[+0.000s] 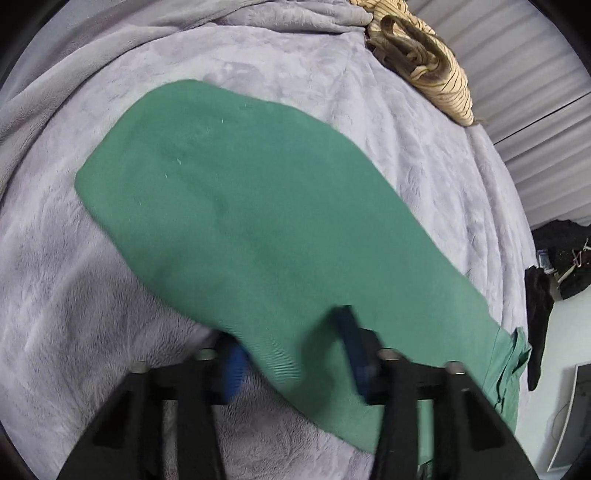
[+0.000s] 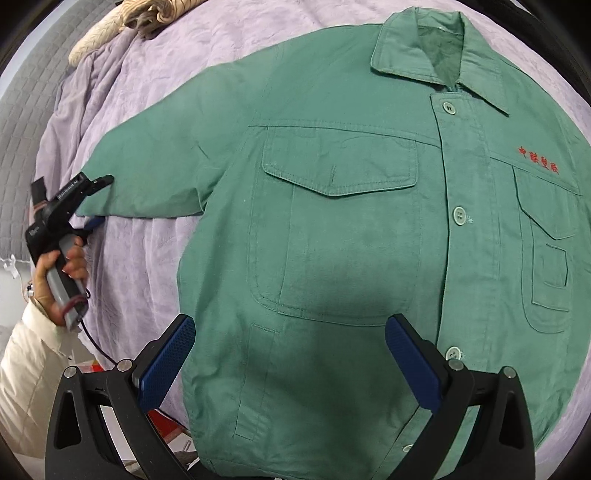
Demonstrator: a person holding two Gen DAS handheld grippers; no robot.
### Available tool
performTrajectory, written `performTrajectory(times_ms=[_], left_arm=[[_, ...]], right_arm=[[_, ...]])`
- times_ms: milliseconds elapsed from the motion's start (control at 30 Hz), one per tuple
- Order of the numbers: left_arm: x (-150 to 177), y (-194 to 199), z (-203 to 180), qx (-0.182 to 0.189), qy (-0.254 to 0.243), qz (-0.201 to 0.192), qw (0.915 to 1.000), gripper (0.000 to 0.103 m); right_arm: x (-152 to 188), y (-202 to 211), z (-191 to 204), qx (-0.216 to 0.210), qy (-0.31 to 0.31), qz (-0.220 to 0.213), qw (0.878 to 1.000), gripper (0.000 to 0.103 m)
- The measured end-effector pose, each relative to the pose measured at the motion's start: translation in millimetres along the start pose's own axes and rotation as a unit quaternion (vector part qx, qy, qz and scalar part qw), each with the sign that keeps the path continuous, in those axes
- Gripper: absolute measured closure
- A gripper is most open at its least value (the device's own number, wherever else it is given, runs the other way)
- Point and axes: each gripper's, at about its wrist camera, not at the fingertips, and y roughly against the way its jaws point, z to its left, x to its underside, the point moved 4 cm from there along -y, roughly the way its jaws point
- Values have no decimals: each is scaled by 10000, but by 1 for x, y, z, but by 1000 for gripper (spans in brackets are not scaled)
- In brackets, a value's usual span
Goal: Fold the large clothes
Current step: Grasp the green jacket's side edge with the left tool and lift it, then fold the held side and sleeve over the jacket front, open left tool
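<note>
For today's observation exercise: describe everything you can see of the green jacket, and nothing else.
The green jacket looks like woven cotton workwear: collar, buttoned front, flapped chest pockets, red embroidered characters. It lies face up, spread flat on a lilac blanket, one sleeve stretched sideways. The left gripper has its jaws on either side of that sleeve's cuff end; the right gripper hangs open above the hem.

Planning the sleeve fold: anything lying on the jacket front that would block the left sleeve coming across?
Nothing visible. The green jacket lies flat and buttoned on the purple blanket, its front bare. The striped garment sits off at the blanket's far edge. The left gripper is at the sleeve cuff.
</note>
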Motion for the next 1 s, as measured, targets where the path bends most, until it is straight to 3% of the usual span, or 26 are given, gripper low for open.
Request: performTrajectory(times_ms=[33,167,300,467,600,700,767,800,833,867,933,1000], left_arm=[[-4,0,-1,243,47,-41,9997,94],[-11,22,-27,766,-349,-272,9961,94],[-2,49,-101,1229,-1272,-398,9834,94],[44,84,-225,1846,-2536,-381,9488,94],[121,72,-324,2060,-3530,-32,9127,94],[188,39,-375,1836,-4088,327,8934,94],[233,8,-396,1341,-4573,404,8782,93],[251,-5,-395,1048,-4770,428,8716,89],[268,-21,-395,688,-4966,486,8639,71],[282,-34,-394,357,-5092,527,8583,41],[297,-46,-382,-13,-5170,427,8549,15],[303,-49,-373,-260,-5190,357,8536,14]], right_arm=[[1,-1,0,11,-11,19,10000,1],[2,1,-2,-2,-49,-26,10000,1],[4,9,-8,-20,-10,-203,9998,1],[2,31,-34,-157,-136,-588,9981,1],[0,57,-75,-169,-426,-867,9952,1],[0,74,-118,-109,-731,-1053,9917,1],[2,79,-149,-54,-951,-1100,9894,1],[4,79,-164,-18,-1052,-1085,9885,1],[6,77,-178,27,-1155,-1052,9877,1],[8,75,-192,74,-1254,-1020,9868,1],[14,73,-218,164,-1401,-977,9852,1],[17,72,-236,231,-1487,-945,9841,1]])
